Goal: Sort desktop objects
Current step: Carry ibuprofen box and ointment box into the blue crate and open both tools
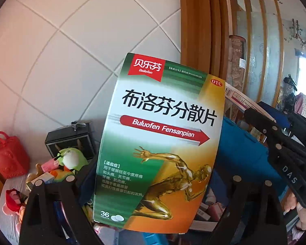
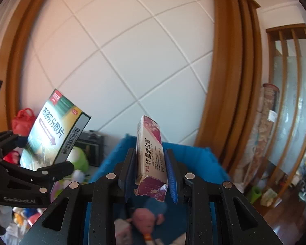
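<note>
A wide green, white and orange medicine box [image 1: 161,143] fills the middle of the left wrist view, held tilted in the air with my left gripper [image 1: 153,183] shut on its sides. From the right wrist view the same box [image 2: 55,128] shows at the left in the left gripper [image 2: 44,153]. My right gripper [image 2: 150,163] is shut on a slim maroon-and-white ointment box [image 2: 151,153] that stands upright between the blue pads [image 2: 171,175]. Its torn near end points at the camera. The right gripper [image 1: 255,112] and its ointment box [image 1: 240,98] appear at the right of the left wrist view.
A blue bin [image 2: 193,153] with soft toys inside lies below the right gripper. A green plush toy [image 1: 71,157], a black box [image 1: 71,140], a red bag [image 1: 8,155] and several small toys crowd the surface at the left. A tiled wall [image 2: 122,51] and wooden frame [image 2: 230,81] stand behind.
</note>
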Motion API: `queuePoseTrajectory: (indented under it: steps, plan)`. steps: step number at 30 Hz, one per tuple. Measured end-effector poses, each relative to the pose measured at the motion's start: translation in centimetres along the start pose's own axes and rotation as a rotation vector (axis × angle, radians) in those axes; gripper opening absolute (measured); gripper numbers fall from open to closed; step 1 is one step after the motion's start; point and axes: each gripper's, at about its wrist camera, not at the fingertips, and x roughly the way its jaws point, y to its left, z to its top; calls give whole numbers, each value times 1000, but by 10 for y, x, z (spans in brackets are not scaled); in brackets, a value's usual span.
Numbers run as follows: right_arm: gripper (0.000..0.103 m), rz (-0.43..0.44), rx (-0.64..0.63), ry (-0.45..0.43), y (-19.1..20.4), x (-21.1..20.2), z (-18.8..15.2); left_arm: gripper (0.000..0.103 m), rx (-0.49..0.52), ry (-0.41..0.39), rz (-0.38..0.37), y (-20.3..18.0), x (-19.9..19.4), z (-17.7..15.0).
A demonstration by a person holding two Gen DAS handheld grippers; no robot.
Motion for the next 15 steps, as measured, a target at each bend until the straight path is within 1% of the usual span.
queuePoseTrajectory:
  steps: [2, 5, 9, 12, 15]
  plan:
    - [28, -30, 10, 20, -24, 14, 0, 93, -5, 39, -33, -26, 20, 14]
    - [28, -46, 42, 82, -59, 46, -7, 93, -7, 99, -65, -58, 54, 25]
    - [28, -86, 55, 184, -90, 88, -31, 92, 24, 161, -44, -96, 97, 23]
    - [28, -78, 112, 264, -110, 111, -56, 92, 35, 221, -25, -107, 129, 19]
    - [28, -55, 151, 319, -125, 126, -74, 92, 39, 266, -4, -107, 152, 8]
